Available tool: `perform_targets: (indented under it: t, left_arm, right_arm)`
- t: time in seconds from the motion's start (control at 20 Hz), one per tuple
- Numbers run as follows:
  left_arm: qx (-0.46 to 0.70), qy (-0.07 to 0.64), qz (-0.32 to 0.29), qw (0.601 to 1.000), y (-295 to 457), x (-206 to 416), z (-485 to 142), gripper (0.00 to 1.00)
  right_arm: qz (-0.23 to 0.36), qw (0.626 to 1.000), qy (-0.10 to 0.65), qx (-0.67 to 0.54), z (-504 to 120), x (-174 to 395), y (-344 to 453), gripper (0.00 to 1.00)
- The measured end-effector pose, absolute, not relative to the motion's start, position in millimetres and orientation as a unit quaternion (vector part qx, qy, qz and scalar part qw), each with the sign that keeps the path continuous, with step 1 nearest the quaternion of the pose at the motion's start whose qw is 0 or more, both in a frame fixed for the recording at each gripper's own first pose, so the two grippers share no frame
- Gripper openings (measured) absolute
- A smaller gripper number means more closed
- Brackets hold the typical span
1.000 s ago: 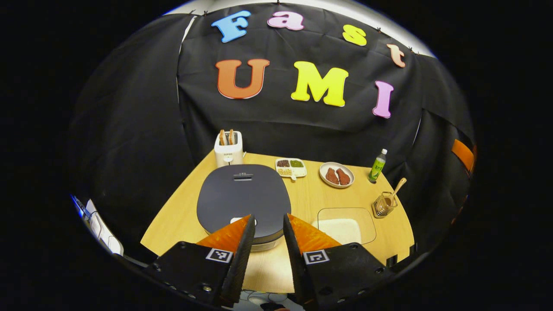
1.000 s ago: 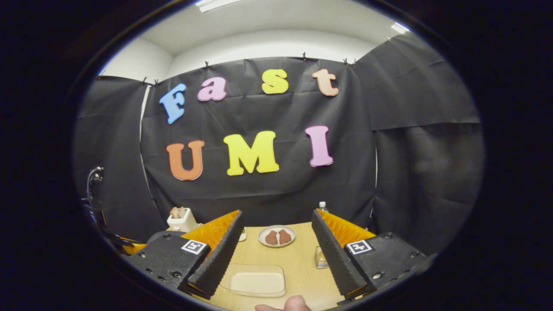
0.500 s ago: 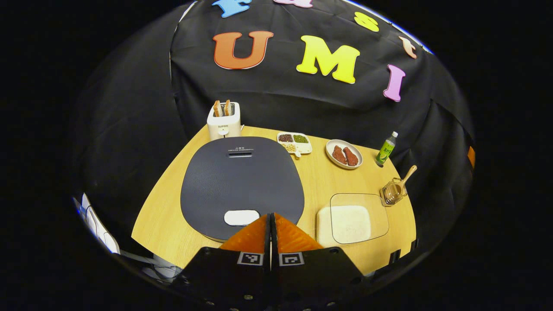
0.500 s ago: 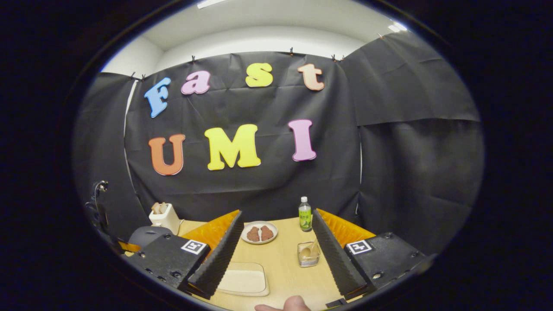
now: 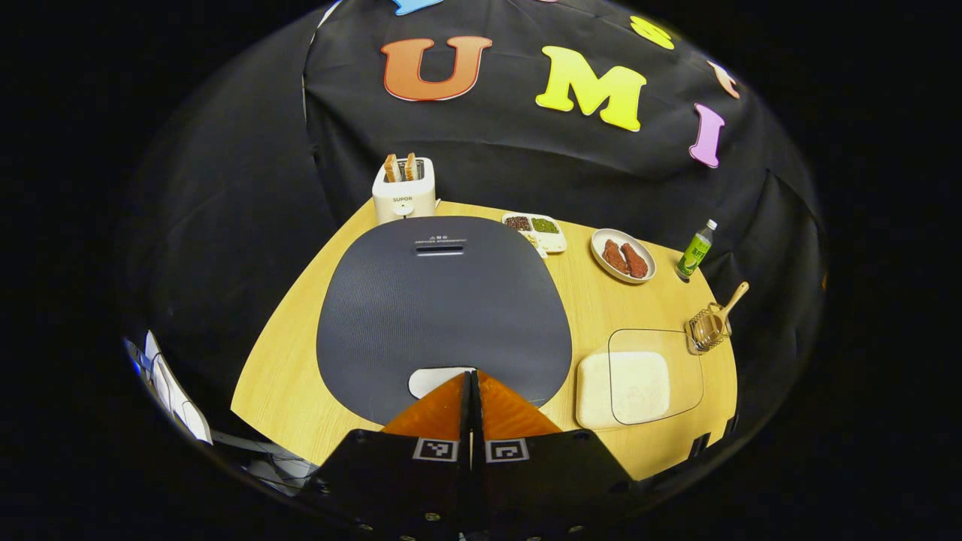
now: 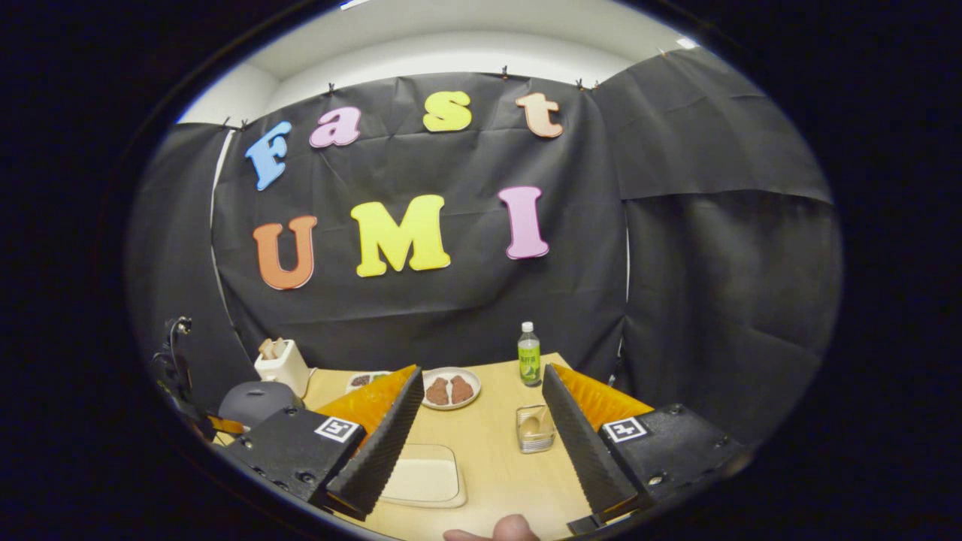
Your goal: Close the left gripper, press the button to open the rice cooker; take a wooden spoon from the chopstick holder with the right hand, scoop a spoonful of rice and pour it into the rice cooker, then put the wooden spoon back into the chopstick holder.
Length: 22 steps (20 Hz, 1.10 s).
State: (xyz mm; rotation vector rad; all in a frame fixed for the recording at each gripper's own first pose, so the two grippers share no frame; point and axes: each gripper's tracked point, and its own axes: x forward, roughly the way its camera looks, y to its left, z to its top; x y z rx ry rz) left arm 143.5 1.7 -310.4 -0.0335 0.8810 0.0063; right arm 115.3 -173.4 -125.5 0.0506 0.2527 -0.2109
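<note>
The dark grey rice cooker (image 5: 443, 308) sits lid-down on the wooden surface (image 5: 601, 300), its white button (image 5: 432, 379) partly hidden behind the left gripper (image 5: 471, 379), fingers together; right gripper (image 6: 481, 421) gapes apart

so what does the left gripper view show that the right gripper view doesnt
Left gripper view alone: the left gripper, shut, its tips at the white button on the closed rice cooker lid, and the wooden spoon handle leaning out of the chopstick holder.

Right gripper view alone: the right gripper, open above the table, a fingertip at the bottom edge, and the white ceiling.

Both: toaster, plate of meat, green bottle, rice dish.
</note>
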Motion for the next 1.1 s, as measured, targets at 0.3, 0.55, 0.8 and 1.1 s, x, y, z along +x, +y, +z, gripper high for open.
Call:
perform_targets:
  t: [0.3, 0.55, 0.8, 1.1]
  left_arm:
    - [-0.011, 0.445, -0.011, 0.896, 1.6, 138.2, -316.2, 0.01]
    - [-0.036, 0.457, -0.022, 0.888, 1.5, 138.4, -315.7, 0.00]
    - [-0.027, 0.509, -0.050, 0.859, 3.8, 139.9, -318.3, 0.00]
    - [-0.020, 0.506, -0.060, 0.860, 4.4, 142.2, -318.8, 0.00]
  right_arm:
    - [-0.090, 0.986, 0.139, 0.030, -136.0, 116.4, -159.9, 1.00]
    - [-0.080, 0.986, 0.141, 0.040, -139.9, 111.6, -150.1, 1.00]
    - [-0.089, 0.986, 0.131, 0.044, -133.4, 102.5, -160.3, 1.00]
    - [-0.105, 0.984, 0.134, 0.047, -137.1, 88.1, -177.5, 1.00]
